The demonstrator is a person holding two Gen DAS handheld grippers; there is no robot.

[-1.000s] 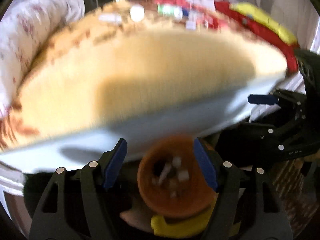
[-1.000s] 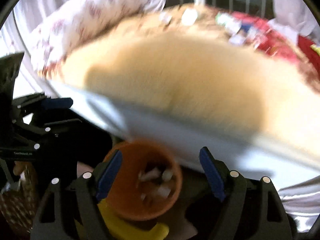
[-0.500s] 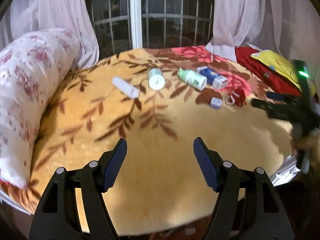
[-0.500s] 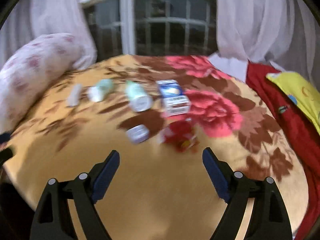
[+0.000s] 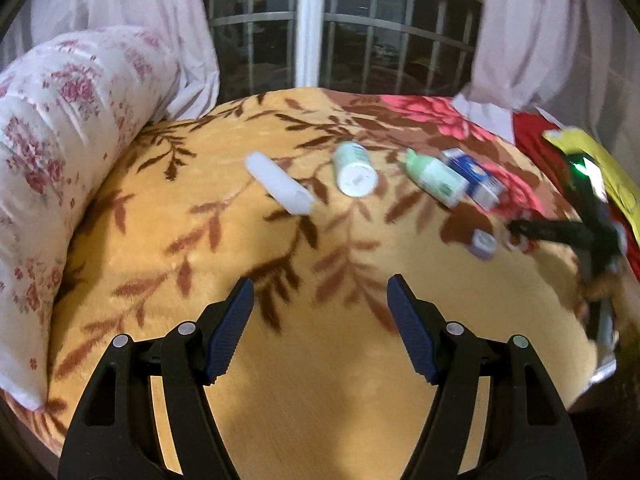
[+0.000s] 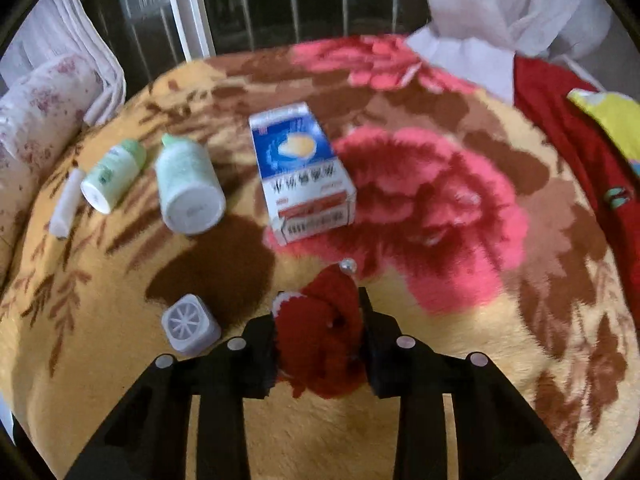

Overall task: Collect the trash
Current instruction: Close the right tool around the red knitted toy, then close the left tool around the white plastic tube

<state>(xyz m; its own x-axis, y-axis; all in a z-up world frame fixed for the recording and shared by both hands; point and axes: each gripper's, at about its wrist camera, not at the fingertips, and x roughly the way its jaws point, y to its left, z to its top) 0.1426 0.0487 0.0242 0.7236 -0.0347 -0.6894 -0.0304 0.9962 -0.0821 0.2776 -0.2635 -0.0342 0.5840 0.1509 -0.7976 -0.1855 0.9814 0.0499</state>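
Trash lies on a floral blanket. My right gripper is shut on a red fuzzy item with a white trim and a small bead. Beside it lie a small lilac square cap, a blue and white box, two green-white bottles and a white tube. My left gripper is open and empty above the blanket. Ahead of it lie the tube, the bottles, the box and the cap. The right gripper shows at the right edge.
A long floral bolster pillow lies along the left side. A red cloth with a yellow item lies at the right. A barred window with white curtains stands behind the bed.
Both grippers rose from an orange bin below the bed edge to above the blanket. The right gripper moved in and shut on the red fuzzy item. The left gripper stayed open.
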